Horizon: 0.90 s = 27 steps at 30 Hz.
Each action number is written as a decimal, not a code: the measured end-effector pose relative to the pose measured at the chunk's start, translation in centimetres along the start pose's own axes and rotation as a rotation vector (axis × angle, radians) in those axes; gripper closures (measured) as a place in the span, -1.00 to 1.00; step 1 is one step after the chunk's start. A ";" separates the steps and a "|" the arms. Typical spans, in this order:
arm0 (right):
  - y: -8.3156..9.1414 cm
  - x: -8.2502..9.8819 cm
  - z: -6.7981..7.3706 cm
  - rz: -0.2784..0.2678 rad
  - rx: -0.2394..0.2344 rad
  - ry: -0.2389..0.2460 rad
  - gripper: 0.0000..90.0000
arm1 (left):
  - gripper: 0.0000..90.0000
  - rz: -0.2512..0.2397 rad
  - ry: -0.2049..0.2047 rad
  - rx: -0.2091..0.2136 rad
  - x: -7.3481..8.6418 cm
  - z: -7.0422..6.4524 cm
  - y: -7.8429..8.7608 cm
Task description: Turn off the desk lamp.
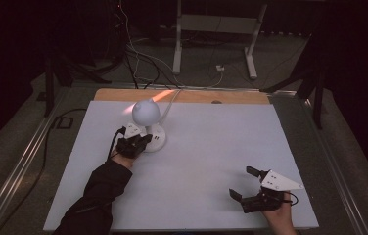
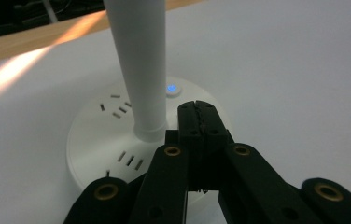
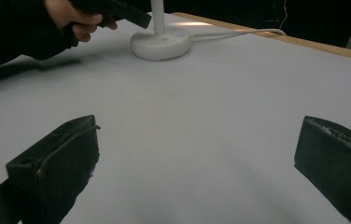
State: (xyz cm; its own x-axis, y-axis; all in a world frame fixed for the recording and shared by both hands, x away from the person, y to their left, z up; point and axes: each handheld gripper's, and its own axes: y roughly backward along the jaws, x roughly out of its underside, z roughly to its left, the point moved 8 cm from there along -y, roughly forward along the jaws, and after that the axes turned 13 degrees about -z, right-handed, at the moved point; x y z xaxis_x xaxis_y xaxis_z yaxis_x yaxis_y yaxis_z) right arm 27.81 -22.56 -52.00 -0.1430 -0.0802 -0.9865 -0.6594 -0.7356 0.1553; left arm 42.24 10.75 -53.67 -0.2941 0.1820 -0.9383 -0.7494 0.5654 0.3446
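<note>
A white desk lamp with a rounded head (image 1: 146,111) stands on a round white base (image 1: 156,139) at the back left of the white table. Its stem (image 2: 141,65) rises from the base (image 2: 103,140), which has socket slots and a small lit blue button (image 2: 172,88). My left gripper (image 1: 145,139) is shut with nothing between its jaws, its tips (image 2: 198,112) over the base just short of the button. My right gripper (image 1: 244,182) rests open near the front right edge, with bare table between its jaws (image 3: 197,154).
The lamp's white cable (image 1: 172,100) runs off the back over the wooden table edge (image 1: 192,95). Beyond the table lie floor cables (image 1: 138,58) and a white desk frame (image 1: 216,29). Dark stands flank the table.
</note>
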 end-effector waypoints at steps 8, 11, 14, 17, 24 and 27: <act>0.1 -0.1 -0.1 -0.005 0.002 0.001 -1.00 | 0.75 -0.003 0.018 0.040 -1.0 -0.9 1.6; 0.2 -0.2 -0.1 -0.009 0.002 0.000 -1.00 | 0.57 0.003 0.020 0.057 -1.3 -1.3 2.2; 0.2 -0.2 -0.1 -0.011 0.003 0.000 -1.00 | 0.35 0.002 0.034 0.057 -1.6 -1.5 2.6; 0.2 -0.2 -0.2 -0.010 0.004 0.001 -1.00 | 0.04 0.011 0.044 0.040 -1.6 -1.5 3.1; 0.2 -0.2 -0.2 -0.011 0.004 0.000 -1.00 | -0.56 0.049 0.083 0.043 -0.9 -1.2 4.4; 0.2 -0.2 -0.1 -0.010 0.003 0.000 -1.00 | -0.69 0.048 0.093 0.052 -0.5 -1.1 5.2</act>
State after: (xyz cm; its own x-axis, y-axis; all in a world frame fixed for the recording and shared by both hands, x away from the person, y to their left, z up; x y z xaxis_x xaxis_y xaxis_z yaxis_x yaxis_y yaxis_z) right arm 27.84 -22.76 -51.80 -0.1364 -0.0725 -0.9880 -0.6627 -0.7346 0.1454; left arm 37.86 12.72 -51.34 -0.3844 0.1352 -0.9132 -0.7021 0.5995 0.3843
